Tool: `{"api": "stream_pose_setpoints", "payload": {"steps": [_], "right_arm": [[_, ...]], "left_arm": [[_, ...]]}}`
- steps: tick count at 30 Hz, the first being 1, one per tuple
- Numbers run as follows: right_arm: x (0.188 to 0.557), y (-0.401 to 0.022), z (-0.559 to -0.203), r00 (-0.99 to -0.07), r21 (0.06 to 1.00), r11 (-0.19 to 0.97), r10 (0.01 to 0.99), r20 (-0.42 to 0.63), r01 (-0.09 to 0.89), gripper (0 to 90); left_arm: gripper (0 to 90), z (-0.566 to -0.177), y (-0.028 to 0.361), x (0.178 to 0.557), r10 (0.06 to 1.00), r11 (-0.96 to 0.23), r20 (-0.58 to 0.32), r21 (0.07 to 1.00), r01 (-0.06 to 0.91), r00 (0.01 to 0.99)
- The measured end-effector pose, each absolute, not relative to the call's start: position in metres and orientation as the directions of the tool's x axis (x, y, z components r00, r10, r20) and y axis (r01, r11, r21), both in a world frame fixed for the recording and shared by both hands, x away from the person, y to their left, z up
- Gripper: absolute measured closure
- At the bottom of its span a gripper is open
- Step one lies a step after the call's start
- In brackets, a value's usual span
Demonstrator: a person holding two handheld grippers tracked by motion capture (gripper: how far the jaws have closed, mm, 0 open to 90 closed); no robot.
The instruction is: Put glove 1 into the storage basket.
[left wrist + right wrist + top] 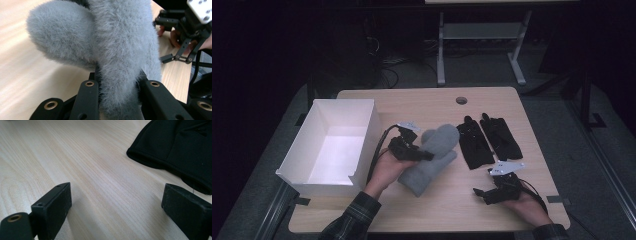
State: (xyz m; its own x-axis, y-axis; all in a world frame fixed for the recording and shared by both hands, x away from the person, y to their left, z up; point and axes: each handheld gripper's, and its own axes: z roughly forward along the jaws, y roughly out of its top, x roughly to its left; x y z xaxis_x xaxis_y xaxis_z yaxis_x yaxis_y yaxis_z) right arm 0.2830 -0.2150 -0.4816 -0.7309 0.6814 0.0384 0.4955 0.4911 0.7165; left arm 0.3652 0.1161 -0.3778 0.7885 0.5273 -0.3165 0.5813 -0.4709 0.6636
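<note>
High view: left hand-held gripper [422, 152] is clamped on the grey fuzzy mitten [432, 160], mid-surface, just right of the white box [362, 130], which is open-topped with nothing in it. The mitten's lower end seems to rest on the surface [422, 102]; I can't tell whether the rest is lifted. Right hand-held gripper [482, 192] sits low near the front edge, apart from the pair of black gloves [487, 137] lying flat side by side just beyond it.

Left gripper view: jaws closed in on a thick fold of the mitten [120, 50], pile bulging out on both sides. Thumb lobe hangs free to the left. Risk, my read: the grip is mostly on fluff, so the fabric could creep out during a swing to the box. The loose lobe may also catch the box wall and drag the mitten off.

Right gripper view: jaws wide apart, nothing between them, only bare wood. Black glove cuff [175, 150] lies ahead and right, close to the right jaw but not touching. Risk: closing flat on thin fabric may pinch nothing, or grab both gloves.
</note>
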Motion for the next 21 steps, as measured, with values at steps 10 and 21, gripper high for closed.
{"api": "stream_pose_setpoints", "payload": {"steps": [10,21], "right_arm": [[0.283,-0.215,-0.482,-0.731,0.719,0.489,0.681,0.039,0.494,9.1],[0.283,-0.215,-0.482,-0.73,0.718,0.488,0.682,0.041,0.497,9.1]], "left_arm": [[73.4,-0.329,0.134,0.373,0.554,-0.467,-0.269,0.683,0.562,0.788],[73.4,-0.282,0.162,0.376,0.591,-0.453,-0.215,0.709,0.54,0.778]]}}
